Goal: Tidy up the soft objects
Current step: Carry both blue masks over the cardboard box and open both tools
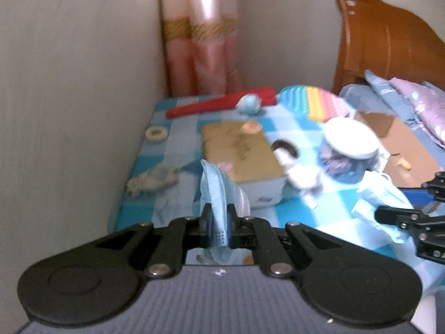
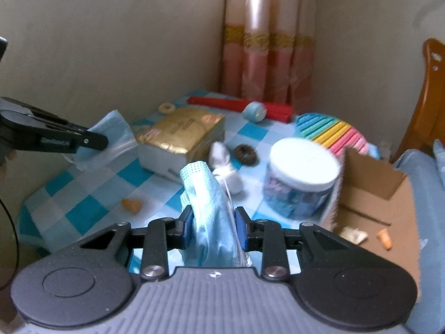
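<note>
Two blue face masks are up off the checkered tabletop (image 2: 83, 194): the left tool (image 1: 218, 220) clenches one mask (image 1: 215, 192), the right tool (image 2: 213, 226) clenches the other mask (image 2: 211, 203). Around them sit one gold box (image 2: 180, 133), one white-lidded jar (image 2: 303, 175), one cardboard box (image 2: 372, 194) and one white sock (image 2: 225, 164).

Two crumpled pale-blue face masks (image 1: 215, 192) (image 2: 211, 208), each pinched upright above checkered cloth.
</note>
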Action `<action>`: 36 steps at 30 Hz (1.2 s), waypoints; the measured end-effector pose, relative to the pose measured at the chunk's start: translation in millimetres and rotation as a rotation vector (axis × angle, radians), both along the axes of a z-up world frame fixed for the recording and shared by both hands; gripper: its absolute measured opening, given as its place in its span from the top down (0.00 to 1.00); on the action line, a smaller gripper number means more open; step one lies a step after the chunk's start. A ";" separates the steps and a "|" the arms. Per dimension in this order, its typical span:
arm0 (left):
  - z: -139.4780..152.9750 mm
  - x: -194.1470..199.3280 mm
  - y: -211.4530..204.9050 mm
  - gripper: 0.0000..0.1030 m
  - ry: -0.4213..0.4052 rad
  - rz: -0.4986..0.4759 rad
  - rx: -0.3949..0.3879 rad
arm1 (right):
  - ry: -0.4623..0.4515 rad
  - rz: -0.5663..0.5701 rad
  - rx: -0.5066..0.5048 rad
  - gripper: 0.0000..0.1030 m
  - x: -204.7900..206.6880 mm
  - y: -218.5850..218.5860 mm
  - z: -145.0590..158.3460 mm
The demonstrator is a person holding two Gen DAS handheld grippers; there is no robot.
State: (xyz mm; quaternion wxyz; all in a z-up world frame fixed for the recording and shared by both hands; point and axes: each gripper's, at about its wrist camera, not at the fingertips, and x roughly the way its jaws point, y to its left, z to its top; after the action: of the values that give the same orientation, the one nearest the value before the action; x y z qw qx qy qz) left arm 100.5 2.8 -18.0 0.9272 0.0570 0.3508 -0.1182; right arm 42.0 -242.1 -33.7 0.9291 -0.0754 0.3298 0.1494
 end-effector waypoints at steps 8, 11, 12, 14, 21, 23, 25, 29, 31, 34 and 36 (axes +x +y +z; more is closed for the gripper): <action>26.8 -3.5 -43.9 0.93 -0.041 -0.153 0.005 | -0.072 -0.143 -0.029 0.66 -5.7 -49.6 25.4; 32.3 -1.5 -64.4 0.93 -0.048 -0.221 -0.006 | -0.074 -0.210 -0.044 0.66 -1.3 -76.1 28.9; 34.3 -0.1 -71.8 0.93 -0.049 -0.242 -0.008 | -0.072 -0.235 -0.054 0.66 1.5 -85.3 28.5; 37.9 3.4 -88.0 0.93 -0.054 -0.284 -0.012 | -0.072 -0.281 -0.067 0.66 4.8 -100.2 26.3; 52.2 13.9 -149.0 0.93 -0.107 -0.433 -0.010 | -0.014 -0.374 -0.038 0.65 20.9 -132.0 5.2; 54.1 21.6 -168.9 0.93 -0.114 -0.465 -0.011 | -0.005 -0.378 -0.039 0.65 21.4 -134.7 -1.6; 55.5 32.0 -190.6 0.93 -0.105 -0.500 -0.024 | 0.008 -0.386 -0.037 0.56 23.2 -135.4 -7.7; 55.1 47.8 -229.8 0.93 -0.098 -0.552 -0.029 | 0.013 -0.382 -0.018 0.21 17.7 -138.3 -12.6; 52.3 53.8 -246.8 0.93 -0.092 -0.573 -0.021 | 0.005 -0.379 -0.006 0.13 10.7 -139.8 -11.3; 44.7 62.5 -265.2 0.92 -0.059 -0.588 -0.011 | 0.004 -0.373 0.012 0.09 4.6 -141.7 -9.1; 39.0 66.4 -274.5 0.87 -0.038 -0.591 -0.005 | 0.001 -0.372 0.028 0.06 0.5 -143.2 -5.9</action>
State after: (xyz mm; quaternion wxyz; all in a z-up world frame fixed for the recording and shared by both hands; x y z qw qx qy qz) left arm 166.9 -271.7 21.0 0.8592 0.1564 0.3011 -0.3830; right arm 42.5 -385.3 -39.6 0.9416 -0.0002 0.3362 -0.0203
